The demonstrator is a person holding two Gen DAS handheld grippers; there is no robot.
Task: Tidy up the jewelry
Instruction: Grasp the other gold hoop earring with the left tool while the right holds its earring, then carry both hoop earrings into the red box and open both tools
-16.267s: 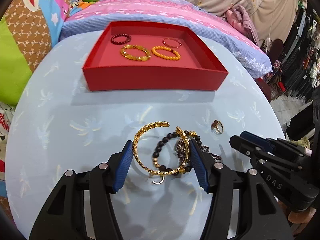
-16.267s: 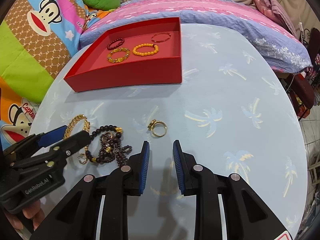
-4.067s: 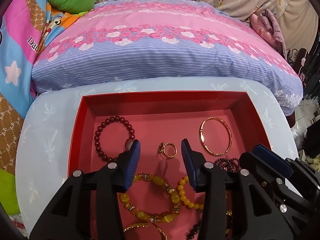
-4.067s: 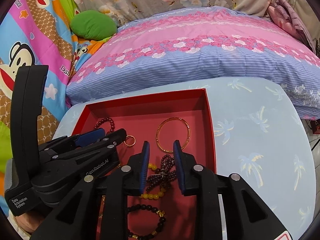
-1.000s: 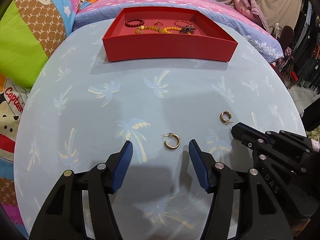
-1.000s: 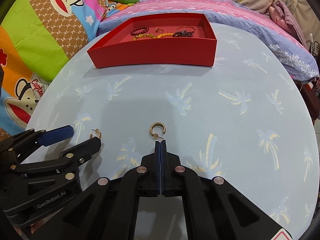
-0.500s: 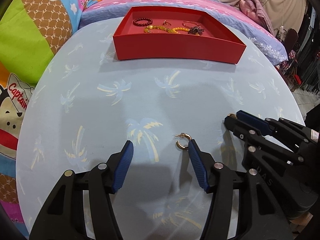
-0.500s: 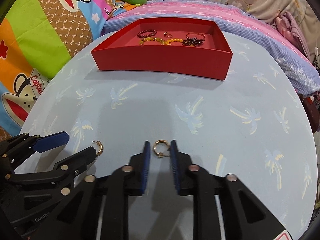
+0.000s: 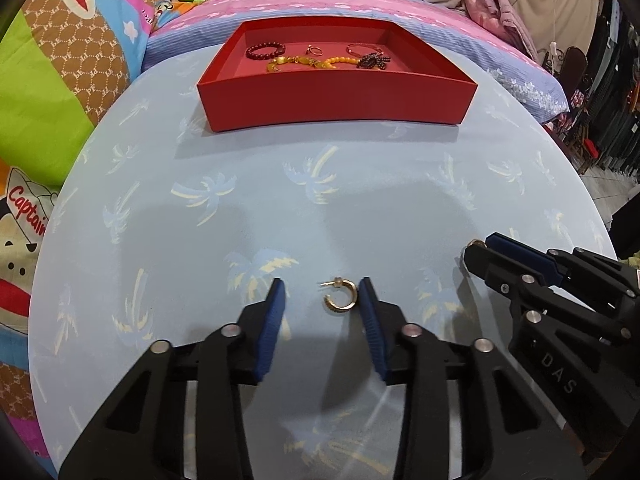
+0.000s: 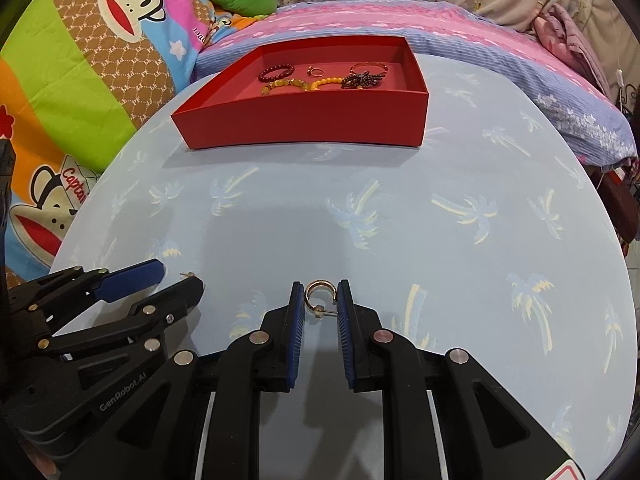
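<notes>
A red tray (image 9: 336, 98) of bracelets sat far across the counter (image 9: 240, 208), while each hand-held gripper, left (image 9: 320, 304) and right (image 10: 319, 300), stood open around a gold hoop earring (image 9: 341, 300), nothing gripped.

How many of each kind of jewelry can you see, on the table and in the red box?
Hoop earrings on the table: 2
Bead bracelets in the box: 4
Gold bangle: 1
Ring: 1
Total: 8 showing; the wall may hide more.
</notes>
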